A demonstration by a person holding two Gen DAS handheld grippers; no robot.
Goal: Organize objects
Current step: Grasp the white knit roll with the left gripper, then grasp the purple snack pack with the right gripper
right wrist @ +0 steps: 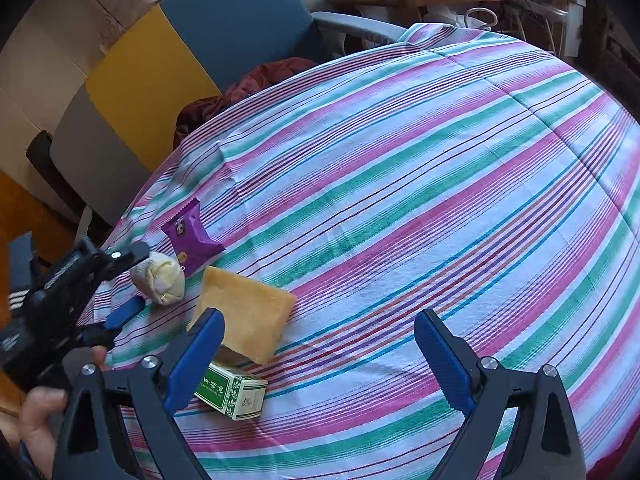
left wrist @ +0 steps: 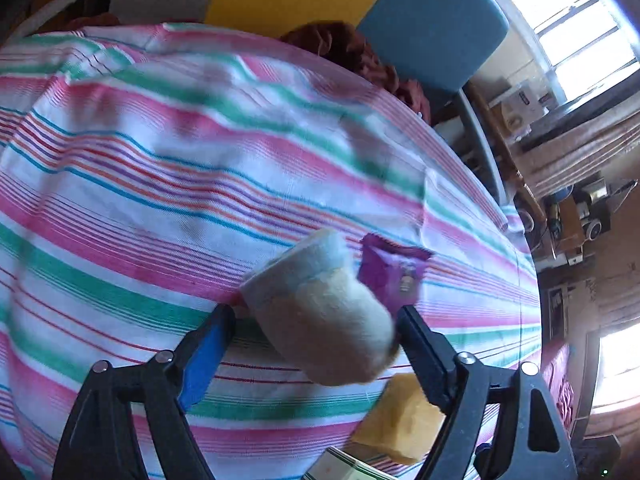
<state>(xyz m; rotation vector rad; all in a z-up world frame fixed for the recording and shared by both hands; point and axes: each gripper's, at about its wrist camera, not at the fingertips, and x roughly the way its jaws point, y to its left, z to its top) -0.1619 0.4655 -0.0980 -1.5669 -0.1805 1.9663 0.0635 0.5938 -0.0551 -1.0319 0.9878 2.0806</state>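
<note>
My left gripper [left wrist: 316, 316] stands wide open around a soft, fuzzy cream rolled sock [left wrist: 320, 312], its fingers not clearly pressing it; the sock's long axis runs from about ten o'clock to four o'clock in the left wrist view, its paler banded end toward ten. My right gripper [right wrist: 320, 344] is spread wide and holds nothing above the striped woven tablecloth [right wrist: 400, 200]. Near the sock lie a crinkly purple snack packet [right wrist: 192, 240], a flat yellow porous sponge [right wrist: 248, 312] and a green-and-white cardboard box [right wrist: 236, 394].
</note>
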